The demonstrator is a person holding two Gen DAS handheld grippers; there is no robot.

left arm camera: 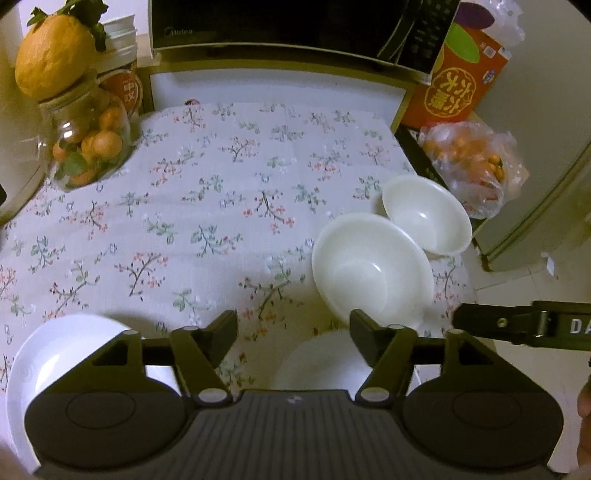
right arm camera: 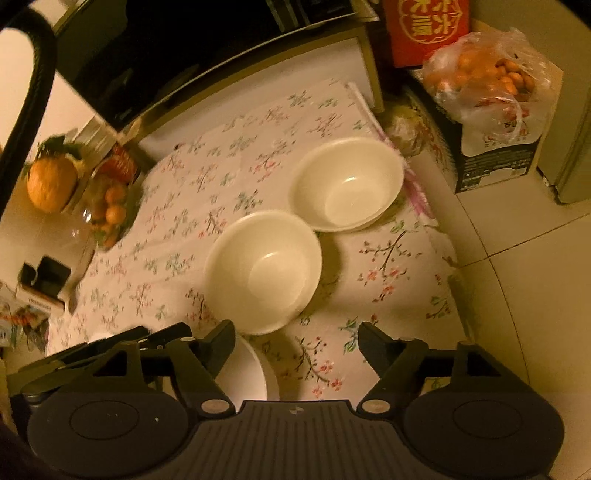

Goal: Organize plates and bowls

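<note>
Two white bowls stand side by side on the floral tablecloth (left arm camera: 207, 206): a near bowl (left arm camera: 371, 271) (right arm camera: 262, 271) and a far bowl (left arm camera: 428, 216) (right arm camera: 347, 184), rims almost touching. A white plate (left arm camera: 317, 363) (right arm camera: 243, 373) lies at the table's front edge, partly hidden by the gripper bodies. Another white plate (left arm camera: 55, 354) lies at the front left under my left gripper's body. My left gripper (left arm camera: 293, 328) is open and empty above the front edge, left of the near bowl. My right gripper (right arm camera: 297, 339) is open and empty just in front of the near bowl; its arm shows in the left wrist view (left arm camera: 517, 326).
A glass jar of small oranges (left arm camera: 88, 144) (right arm camera: 107, 210) with a large citrus fruit (left arm camera: 55, 55) on top stands at the back left. A microwave (left arm camera: 288, 26) sits behind the table. A red box (left arm camera: 461, 81) and a bag of oranges (left arm camera: 472, 162) (right arm camera: 484, 81) are off the right edge.
</note>
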